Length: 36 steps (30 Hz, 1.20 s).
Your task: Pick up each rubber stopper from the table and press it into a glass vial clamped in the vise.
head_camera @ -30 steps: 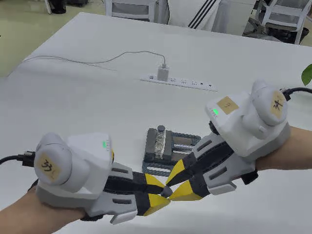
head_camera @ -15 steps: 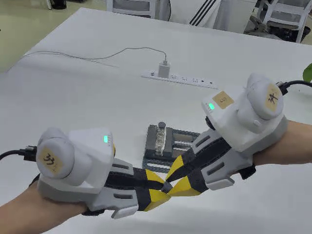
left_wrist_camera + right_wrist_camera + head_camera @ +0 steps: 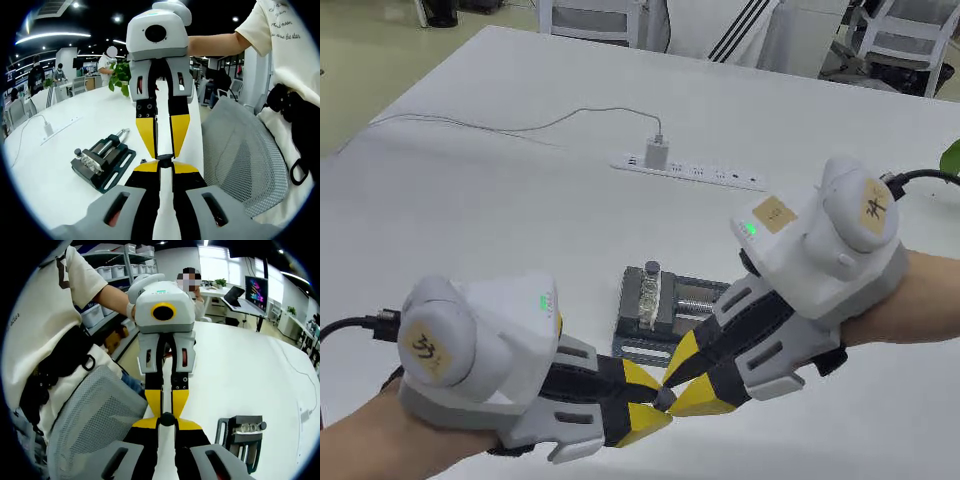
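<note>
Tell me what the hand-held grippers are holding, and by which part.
A dark rubber stopper, pinched by its sides between the meeting tips of left hand-held gripper and right hand-held gripper; both seem closed.

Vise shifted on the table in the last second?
No. The vise keeps the same offset from the power strip; only the camera drifted.
</note>
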Motion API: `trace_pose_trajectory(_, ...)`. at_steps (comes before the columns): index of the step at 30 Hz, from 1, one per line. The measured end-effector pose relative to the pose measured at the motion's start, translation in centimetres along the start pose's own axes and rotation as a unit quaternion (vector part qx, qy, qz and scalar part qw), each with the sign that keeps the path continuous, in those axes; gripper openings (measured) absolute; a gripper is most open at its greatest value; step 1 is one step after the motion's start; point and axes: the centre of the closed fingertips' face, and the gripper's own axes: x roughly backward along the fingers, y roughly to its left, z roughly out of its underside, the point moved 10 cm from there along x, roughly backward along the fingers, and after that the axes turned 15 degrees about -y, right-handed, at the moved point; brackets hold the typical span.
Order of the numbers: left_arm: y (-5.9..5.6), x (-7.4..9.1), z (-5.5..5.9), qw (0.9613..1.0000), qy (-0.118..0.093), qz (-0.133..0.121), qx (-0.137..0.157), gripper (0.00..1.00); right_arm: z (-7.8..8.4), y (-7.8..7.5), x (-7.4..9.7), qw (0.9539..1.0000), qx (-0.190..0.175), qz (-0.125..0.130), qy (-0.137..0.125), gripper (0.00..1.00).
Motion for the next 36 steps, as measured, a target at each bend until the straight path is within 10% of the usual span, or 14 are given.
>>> trace_pose_trajectory(15,0.3,0.6,1.0,0.9979,-0.022,-0.055,0.024,0.13,1.1,-1.3,-0.1,0.9998,-0.003,0.016,0.010,0.07)
trace_pose_trajectory(33,1.4,3.3,3.4,0.9736,-0.021,-0.222,0.049,0.98,1.4,-5.6,1.4,0.9971,0.021,0.051,0.052,0.06)
trace_pose_trajectory(36,1.4,3.7,3.6,0.9712,-0.024,-0.231,0.052,0.99,1.3,-6.7,1.6,0.9962,0.024,0.053,0.064,0.06)
